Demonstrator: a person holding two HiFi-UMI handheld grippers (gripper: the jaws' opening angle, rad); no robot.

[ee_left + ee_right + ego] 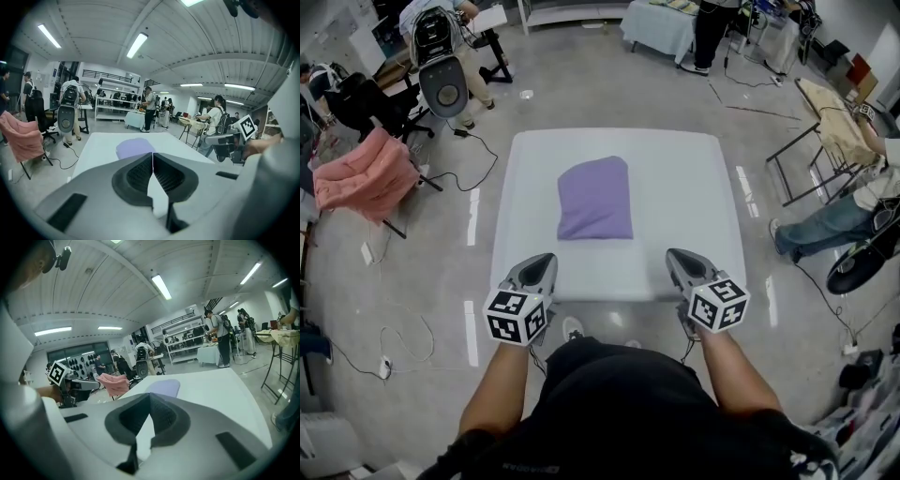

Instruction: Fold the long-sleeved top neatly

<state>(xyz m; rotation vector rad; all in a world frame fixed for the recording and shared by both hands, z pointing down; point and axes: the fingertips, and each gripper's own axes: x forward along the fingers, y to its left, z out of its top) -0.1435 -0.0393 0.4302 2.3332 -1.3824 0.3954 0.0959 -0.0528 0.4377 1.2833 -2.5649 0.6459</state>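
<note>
Purple top point(595, 199) lies folded, centre of tabletop point(694, 187). Left claw point(544, 260) & right claw point(676, 257) both pressed together, empty, at tabletop's near edge, well apart from top. Risk: any nudge w/ shut tips drags layers, skews the fold.

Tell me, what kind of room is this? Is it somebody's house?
Not a house, probably: it looks like a big lab or workshop. Cables trail across the bare grey floor, strip lights run overhead, and other people work at tables beyond the white table with the folded purple top.
</note>
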